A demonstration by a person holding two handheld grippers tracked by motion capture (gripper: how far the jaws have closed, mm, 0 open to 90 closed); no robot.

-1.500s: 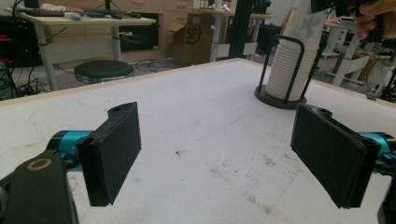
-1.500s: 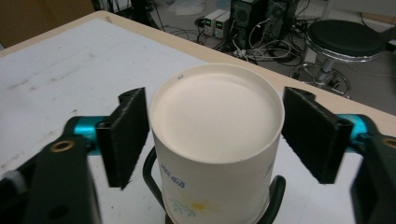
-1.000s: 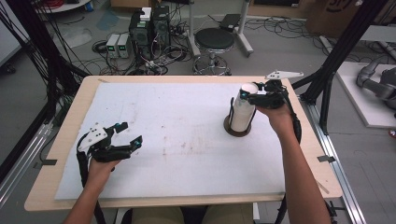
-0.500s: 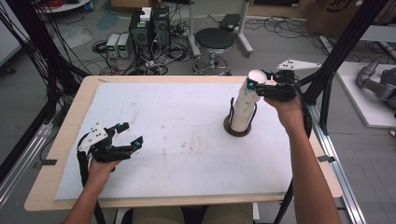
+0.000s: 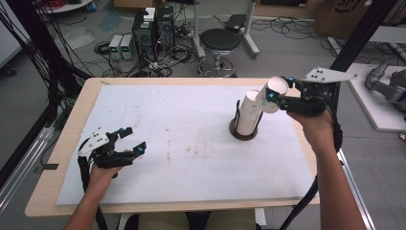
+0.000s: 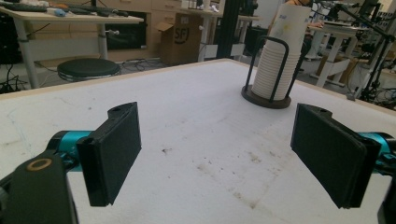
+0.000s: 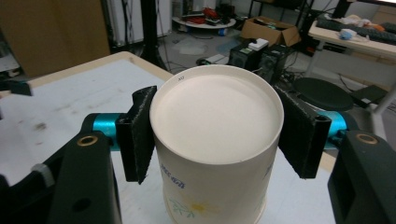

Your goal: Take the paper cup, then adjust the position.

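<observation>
Lifting one cup off the stack: step in hand, by the look of it. Next, probably carrying it clear of the holder and setting it down on open mat without crushing the thin wall.

Desk (image 5: 57, 158) with white mat. Right gripper (image 5: 272, 98) above the right edge, jaws just closing, pinching a paper cup (image 7: 212, 140), bottom up. Wire holder (image 6: 265, 95) near the far right corner, holding stacked cups (image 5: 249, 115). Left gripper (image 5: 128, 140) near the front left corner, spread, holding nothing.

Overhead view, two jaw-level close-ups
</observation>
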